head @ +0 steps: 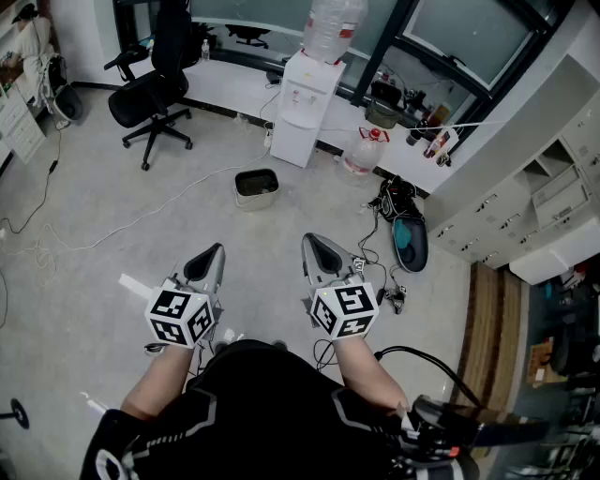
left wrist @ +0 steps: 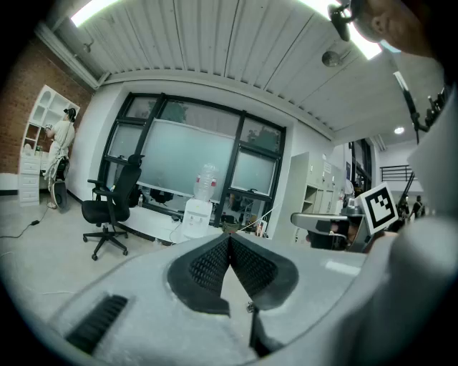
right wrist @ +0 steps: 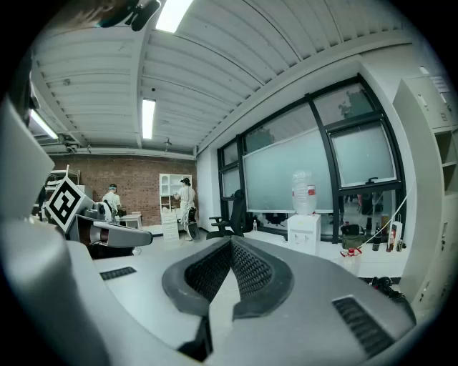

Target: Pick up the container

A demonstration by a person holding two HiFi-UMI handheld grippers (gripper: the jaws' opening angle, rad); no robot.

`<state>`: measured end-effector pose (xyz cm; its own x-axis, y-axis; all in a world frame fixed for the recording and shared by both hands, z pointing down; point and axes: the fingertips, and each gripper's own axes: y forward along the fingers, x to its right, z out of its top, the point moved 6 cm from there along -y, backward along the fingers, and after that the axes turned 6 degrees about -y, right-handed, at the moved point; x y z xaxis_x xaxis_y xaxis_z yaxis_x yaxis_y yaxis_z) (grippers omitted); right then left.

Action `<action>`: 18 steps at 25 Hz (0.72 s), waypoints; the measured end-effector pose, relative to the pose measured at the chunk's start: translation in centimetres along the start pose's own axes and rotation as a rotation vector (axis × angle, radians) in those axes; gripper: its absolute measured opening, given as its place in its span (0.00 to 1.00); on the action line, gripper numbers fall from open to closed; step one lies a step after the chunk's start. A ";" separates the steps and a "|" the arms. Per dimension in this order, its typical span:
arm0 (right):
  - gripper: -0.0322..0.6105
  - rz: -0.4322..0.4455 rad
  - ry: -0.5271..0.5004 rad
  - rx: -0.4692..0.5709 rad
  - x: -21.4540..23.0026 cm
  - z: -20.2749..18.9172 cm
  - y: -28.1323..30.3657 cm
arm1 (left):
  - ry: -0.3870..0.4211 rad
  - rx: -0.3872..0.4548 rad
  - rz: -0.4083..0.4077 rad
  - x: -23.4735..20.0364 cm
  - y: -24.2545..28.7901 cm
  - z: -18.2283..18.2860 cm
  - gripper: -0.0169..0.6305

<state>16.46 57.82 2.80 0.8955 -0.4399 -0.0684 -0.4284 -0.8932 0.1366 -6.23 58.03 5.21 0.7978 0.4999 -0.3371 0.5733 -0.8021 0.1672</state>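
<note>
**Both grippers closed and empty; container lying ahead on the floor**

Nearest the camera, the operator (head: 253,403) is holding the left gripper (head: 212,253) and the right gripper (head: 314,246) side by side in front of the body. Both are pointing forward and roughly level, and a marker cube (head: 180,317) is sitting at the back of the left one. In each gripper view the two ribbed jaws are meeting at their tips with nothing between them, so both tongs are fully closed and gripping nothing. Neither is touching any object.

Just beyond the right gripper, black cables (head: 375,253) are trailing over the floor (head: 94,206). A dark bag (head: 410,239) is lying to their right, near the cabinets (head: 525,216).

Ahead of the grippers and well apart from them, the container (head: 256,187) is resting upright on the floor. It is a dark, open-topped rectangular tub, lying roughly between the lines of the two grippers.

Beyond it a white dispenser (head: 305,103) is standing with an inverted bottle (head: 333,28) on top. A clear jug (head: 364,150) with a red cap is sitting on the floor to its right, and a black chair (head: 150,98) is standing further left.

Farthest off, in the right gripper view, a person (right wrist: 186,204) in white is standing beside a white shelf (right wrist: 170,204) near a brick wall (right wrist: 136,179).
</note>
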 end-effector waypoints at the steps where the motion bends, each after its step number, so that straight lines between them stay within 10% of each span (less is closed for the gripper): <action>1: 0.06 0.000 0.000 -0.003 0.0 0.0 0.0 | -0.007 0.000 0.003 -0.1 -0.1 0.0 0.04; 18: 0.06 0.020 -0.022 0.001 -1.9 0.4 1.5 | -0.030 0.022 -0.010 -2.1 -1.2 0.6 0.04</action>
<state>14.03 57.30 2.77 0.8837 -0.4600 -0.0869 -0.4467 -0.8841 0.1373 -8.67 57.77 5.18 0.7860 0.4980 -0.3664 0.5764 -0.8045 0.1430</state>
